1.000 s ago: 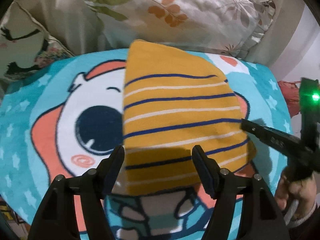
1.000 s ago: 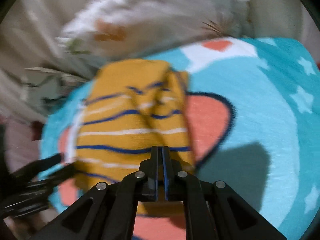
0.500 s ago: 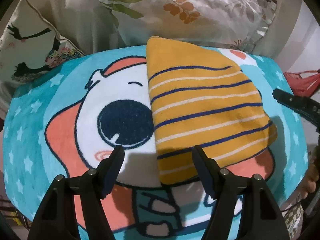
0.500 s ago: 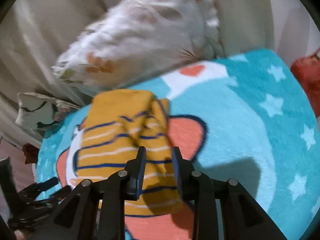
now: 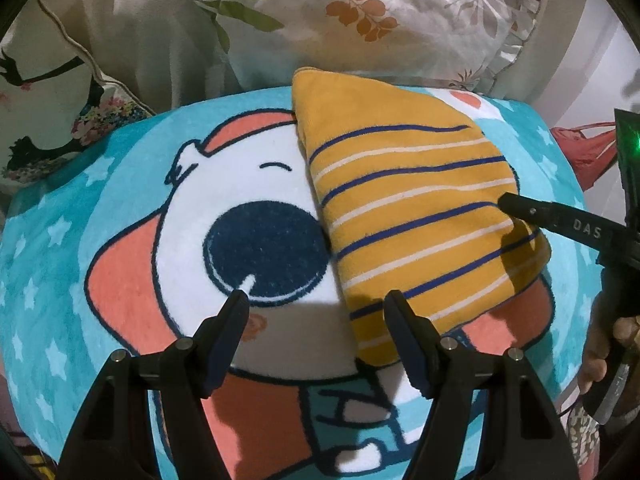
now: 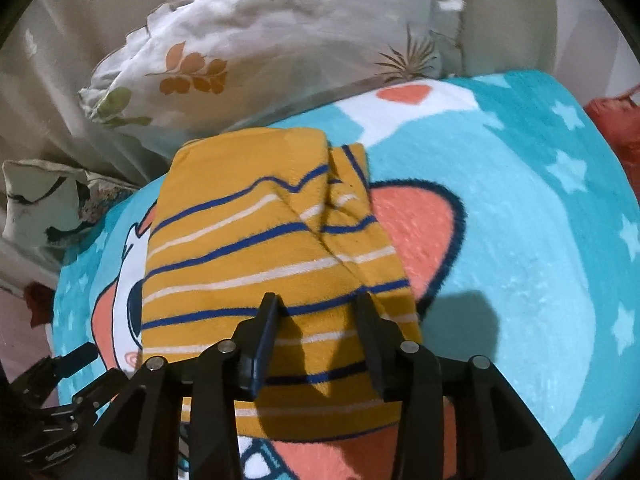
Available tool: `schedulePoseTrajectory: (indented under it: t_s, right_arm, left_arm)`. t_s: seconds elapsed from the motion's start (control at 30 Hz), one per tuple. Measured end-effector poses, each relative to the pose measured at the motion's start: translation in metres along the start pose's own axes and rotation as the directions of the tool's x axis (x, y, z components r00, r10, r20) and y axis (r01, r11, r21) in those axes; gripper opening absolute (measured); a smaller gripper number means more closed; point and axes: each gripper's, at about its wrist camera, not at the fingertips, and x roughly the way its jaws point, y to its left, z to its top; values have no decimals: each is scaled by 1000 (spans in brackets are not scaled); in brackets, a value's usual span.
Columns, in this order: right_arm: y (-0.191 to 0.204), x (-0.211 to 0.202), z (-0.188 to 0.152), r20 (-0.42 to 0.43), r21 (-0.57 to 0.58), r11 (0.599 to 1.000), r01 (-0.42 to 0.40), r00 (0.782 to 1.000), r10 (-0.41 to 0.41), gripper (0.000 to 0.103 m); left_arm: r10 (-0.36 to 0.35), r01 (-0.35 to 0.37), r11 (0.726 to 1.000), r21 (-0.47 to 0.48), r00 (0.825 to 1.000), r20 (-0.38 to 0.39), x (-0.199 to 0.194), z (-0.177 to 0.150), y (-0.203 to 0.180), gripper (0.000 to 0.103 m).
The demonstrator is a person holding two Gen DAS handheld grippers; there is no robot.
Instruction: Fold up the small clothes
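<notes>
A small mustard-yellow garment [image 5: 404, 208] with blue and white stripes lies folded flat on a turquoise cartoon blanket [image 5: 60, 248]. My left gripper [image 5: 316, 312] is open and empty, above the blanket just left of the garment's near corner. My right gripper [image 6: 318, 314] is open and empty, hovering over the garment [image 6: 256, 256] near its front right edge. In the left wrist view the right gripper [image 5: 520, 210] reaches in from the right over the garment's right edge.
A white leaf-print pillow [image 5: 360, 20] lies behind the blanket. A bird-print cushion [image 5: 44, 100] sits at the back left. A red item [image 5: 584, 148] lies off the blanket's right edge. A beige wall or headboard [image 6: 60, 40] is behind.
My right gripper opened, letting go of the garment, which now lies flat. My left gripper pulled back and left, staying open. The right gripper came back over the garment's right edge.
</notes>
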Motion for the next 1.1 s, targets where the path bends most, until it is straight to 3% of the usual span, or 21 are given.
schedulePoseTrajectory:
  t_s: [0.27, 0.5, 0.67, 0.9, 1.1]
  right_arm:
    - [-2, -1, -16, 5, 56, 997, 51, 999, -51, 56]
    - [-9, -3, -25, -7, 87, 992, 88, 996, -88, 68]
    - [-19, -4, -32, -18, 128, 989, 76, 997, -75, 74]
    - [-23, -1, -31, -32, 125, 989, 78, 997, -75, 77]
    - [-25, -8, -26, -37, 111, 991, 71, 997, -67, 78]
  left_arm:
    - [-42, 45, 998, 48, 998, -46, 24, 8, 4, 69]
    - [-141, 140, 989, -52, 990, -20, 36, 35, 30, 71]
    - [-268, 263, 955, -138, 963, -24, 56, 59, 43, 72]
    - [-182, 180, 979, -97, 983, -18, 78, 88, 25, 73]
    - [-236, 231, 959, -165, 972, -12, 69, 89, 40, 73]
